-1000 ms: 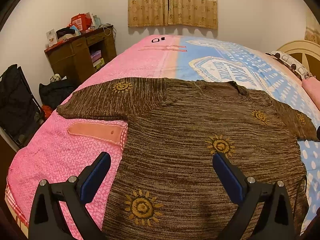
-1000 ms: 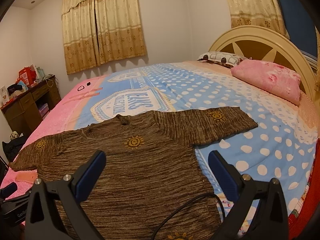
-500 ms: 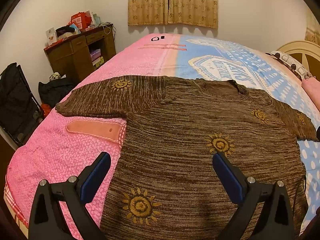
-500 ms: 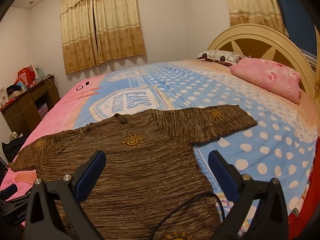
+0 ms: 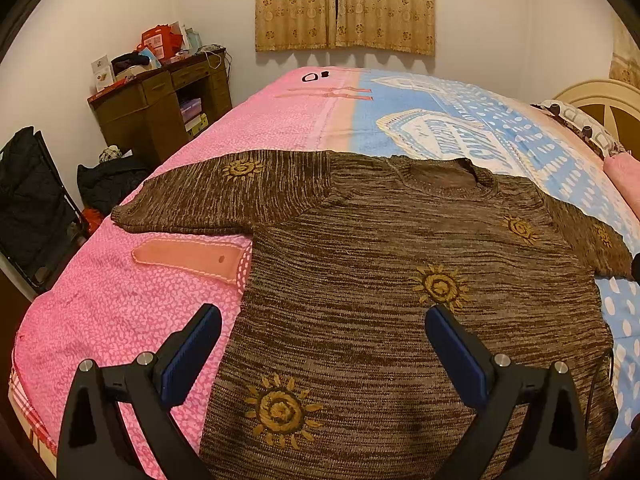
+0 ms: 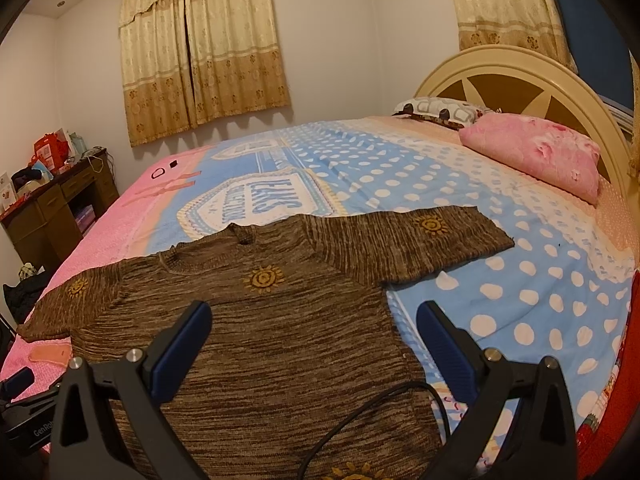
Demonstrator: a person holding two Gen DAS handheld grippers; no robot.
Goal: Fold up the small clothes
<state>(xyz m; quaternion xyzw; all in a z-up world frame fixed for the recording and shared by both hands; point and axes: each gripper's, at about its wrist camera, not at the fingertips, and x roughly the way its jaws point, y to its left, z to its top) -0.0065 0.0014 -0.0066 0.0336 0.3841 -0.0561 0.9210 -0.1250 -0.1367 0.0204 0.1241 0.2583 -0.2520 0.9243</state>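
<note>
Sweater spread flat on bed

Brown sweater with sun motifs lies face up, sleeves out, across the pink-and-blue bed. Left tongs and right tongs hover above its lower part, both spread wide, gripping nothing.

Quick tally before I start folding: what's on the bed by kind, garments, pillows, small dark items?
Garments: 1, the brown sweater
Pillows: 2, pink pillow and patterned pillow
Small dark items: 2, a ring-shaped item and a small dark piece
Total: 5
</note>
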